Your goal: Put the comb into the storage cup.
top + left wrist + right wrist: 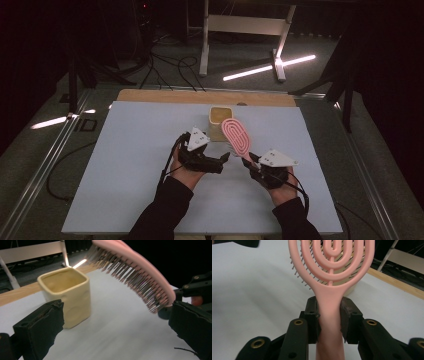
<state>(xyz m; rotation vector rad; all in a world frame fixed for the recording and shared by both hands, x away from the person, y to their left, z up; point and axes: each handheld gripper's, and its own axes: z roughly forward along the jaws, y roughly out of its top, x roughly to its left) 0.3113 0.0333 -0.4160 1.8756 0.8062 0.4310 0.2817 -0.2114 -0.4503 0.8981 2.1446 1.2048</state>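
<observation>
My right hand-held gripper [329,315] is clamped on the pink hairbrush [237,136] handle, head above the surface beside the yellow cup [221,121], left hand-held gripper [224,159] open and empty, so I'd lower it bristles-inward, slowly, cup steadied.

Person wears dark long sleeves [165,212] on both forearms. Left gripper [226,156]: black body, grey 3-cornered top plate, black cable looping off the wrist side. Right gripper [329,306]: same build; 2 black jaws with worn, frayed pads, brass-ringed screw holes along the black linkage arms. Left gripper's pads look ragged at the edges.
</observation>
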